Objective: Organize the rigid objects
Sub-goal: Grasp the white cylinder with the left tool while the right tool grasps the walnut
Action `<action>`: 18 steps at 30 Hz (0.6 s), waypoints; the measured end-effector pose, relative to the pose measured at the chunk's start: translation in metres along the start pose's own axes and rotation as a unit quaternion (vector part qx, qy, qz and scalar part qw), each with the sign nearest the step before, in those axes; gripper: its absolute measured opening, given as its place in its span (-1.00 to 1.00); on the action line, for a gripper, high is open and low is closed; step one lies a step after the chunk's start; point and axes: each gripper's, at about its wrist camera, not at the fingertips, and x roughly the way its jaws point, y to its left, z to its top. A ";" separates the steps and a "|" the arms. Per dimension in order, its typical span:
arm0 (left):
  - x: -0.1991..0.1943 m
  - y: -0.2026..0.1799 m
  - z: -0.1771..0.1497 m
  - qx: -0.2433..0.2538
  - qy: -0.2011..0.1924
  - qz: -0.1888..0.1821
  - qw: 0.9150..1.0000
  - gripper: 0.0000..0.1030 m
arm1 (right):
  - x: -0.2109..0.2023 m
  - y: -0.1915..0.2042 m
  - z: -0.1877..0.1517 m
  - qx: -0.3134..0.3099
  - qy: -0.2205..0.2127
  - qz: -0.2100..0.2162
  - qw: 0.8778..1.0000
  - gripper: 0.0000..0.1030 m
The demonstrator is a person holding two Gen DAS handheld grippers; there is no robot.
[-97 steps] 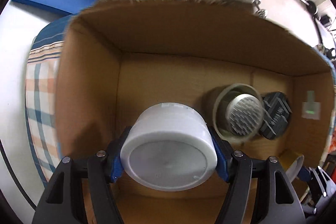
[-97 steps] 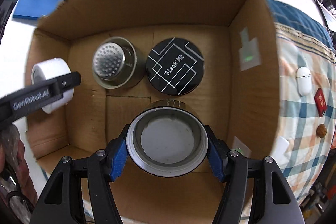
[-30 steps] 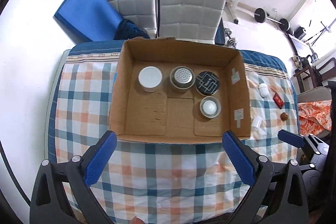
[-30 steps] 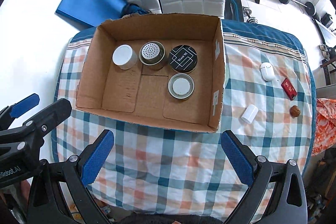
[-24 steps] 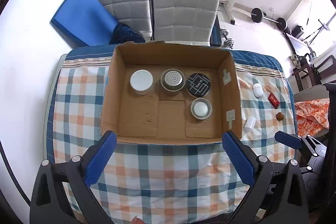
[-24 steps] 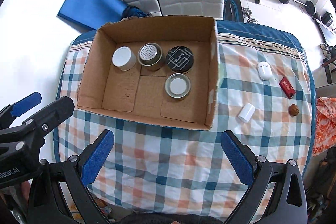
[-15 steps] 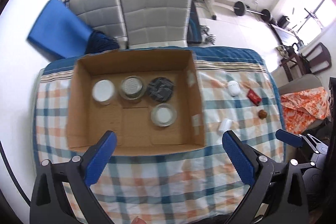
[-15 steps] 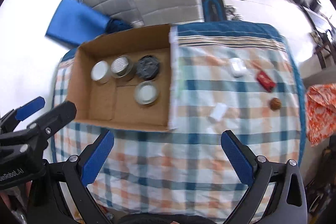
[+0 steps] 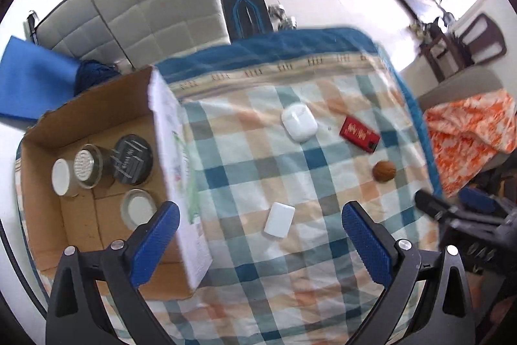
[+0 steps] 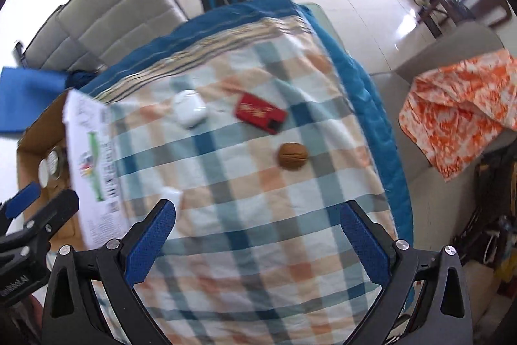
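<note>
A cardboard box (image 9: 97, 105) at the left holds a white jar (image 9: 60, 176), a metal strainer cup (image 9: 86, 164), a black round tin (image 9: 131, 155) and a white-lidded tin (image 9: 139, 208). On the checked cloth to its right lie a white earbud case (image 9: 299, 122), a red flat box (image 9: 359, 134), a walnut (image 9: 384, 171) and a small white block (image 9: 279, 219). My left gripper (image 9: 260, 238) is open and empty above the white block. My right gripper (image 10: 257, 236) is open and empty, nearer than the walnut (image 10: 292, 156), red box (image 10: 261, 112) and earbud case (image 10: 188, 107).
The box (image 10: 87, 151) stands at the left edge of the right wrist view. The cloth-covered table ends at a blue border (image 10: 371, 105) on the right. An orange patterned cloth (image 10: 458, 105) lies on a seat beyond it. Grey padded chairs (image 9: 145, 8) stand behind.
Both grippers have swung right, away from the box and over the loose items on the cloth. Both stay open and empty, as since the jar and tin were set in the box.
</note>
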 end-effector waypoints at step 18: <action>0.154 -0.015 -0.017 -0.012 0.165 0.016 0.986 0.12 | 0.143 -0.043 0.034 0.028 0.086 0.022 0.996 0.32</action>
